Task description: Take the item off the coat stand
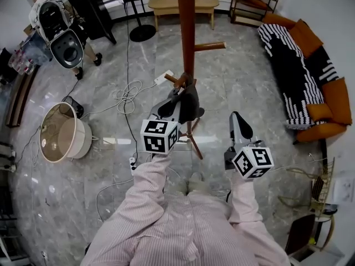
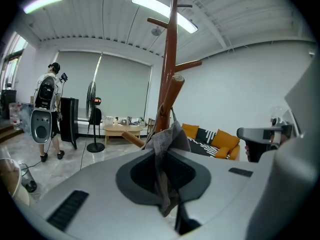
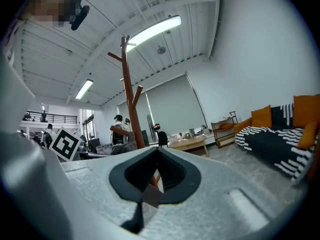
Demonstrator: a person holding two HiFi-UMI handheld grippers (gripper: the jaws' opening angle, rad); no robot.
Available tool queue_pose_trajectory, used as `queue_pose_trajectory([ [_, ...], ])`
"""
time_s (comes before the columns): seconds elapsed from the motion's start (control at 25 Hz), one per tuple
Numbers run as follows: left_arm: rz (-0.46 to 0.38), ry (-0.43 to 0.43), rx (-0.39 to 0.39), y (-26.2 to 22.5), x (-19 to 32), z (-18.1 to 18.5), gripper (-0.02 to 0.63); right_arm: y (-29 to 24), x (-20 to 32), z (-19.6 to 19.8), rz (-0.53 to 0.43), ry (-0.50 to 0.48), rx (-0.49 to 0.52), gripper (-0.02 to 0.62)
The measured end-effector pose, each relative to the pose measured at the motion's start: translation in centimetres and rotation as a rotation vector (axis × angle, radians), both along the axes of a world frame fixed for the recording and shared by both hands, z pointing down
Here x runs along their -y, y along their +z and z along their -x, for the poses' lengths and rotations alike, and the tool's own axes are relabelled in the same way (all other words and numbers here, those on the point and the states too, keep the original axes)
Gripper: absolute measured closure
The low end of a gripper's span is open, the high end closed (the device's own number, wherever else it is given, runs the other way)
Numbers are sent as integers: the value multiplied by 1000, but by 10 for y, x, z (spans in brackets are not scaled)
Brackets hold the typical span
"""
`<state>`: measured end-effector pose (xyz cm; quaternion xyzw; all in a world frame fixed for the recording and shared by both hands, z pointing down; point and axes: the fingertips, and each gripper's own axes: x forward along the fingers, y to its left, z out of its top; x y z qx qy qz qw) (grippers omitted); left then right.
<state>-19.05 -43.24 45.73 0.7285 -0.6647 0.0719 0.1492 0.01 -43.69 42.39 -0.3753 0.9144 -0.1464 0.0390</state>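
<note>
A dark grey cloth (image 1: 189, 101) hangs by a loop from a low peg of the brown wooden coat stand (image 1: 186, 26). My left gripper (image 1: 176, 106) reaches up to it from below and is shut on the cloth. In the left gripper view the cloth (image 2: 167, 154) runs down between the two closed jaws, its loop still over the slanted peg (image 2: 171, 91). My right gripper (image 1: 238, 119) is held to the right of the stand, apart from it, shut with nothing in it. In the right gripper view, that gripper (image 3: 150, 194) points past the stand (image 3: 131, 99).
Cables (image 1: 128, 95) and a power strip (image 1: 163, 77) lie on the marble floor left of the stand. A round lampshade (image 1: 62, 133) sits at left. A person (image 1: 61, 29) stands far left. A bench (image 1: 183, 4), a shelf (image 1: 252, 4) and a sofa (image 1: 302, 65) line the back and right.
</note>
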Motion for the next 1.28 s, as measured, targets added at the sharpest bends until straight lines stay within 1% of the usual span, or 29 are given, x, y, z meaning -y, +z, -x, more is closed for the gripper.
queue_pose_trajectory([
  [0.68, -47, 36, 6, -27, -15, 5, 588, -14, -23, 7, -37, 40, 11, 592],
  [1.28, -138, 67, 3, -63, -40, 8, 588, -26, -54, 14, -87, 63, 12, 592],
])
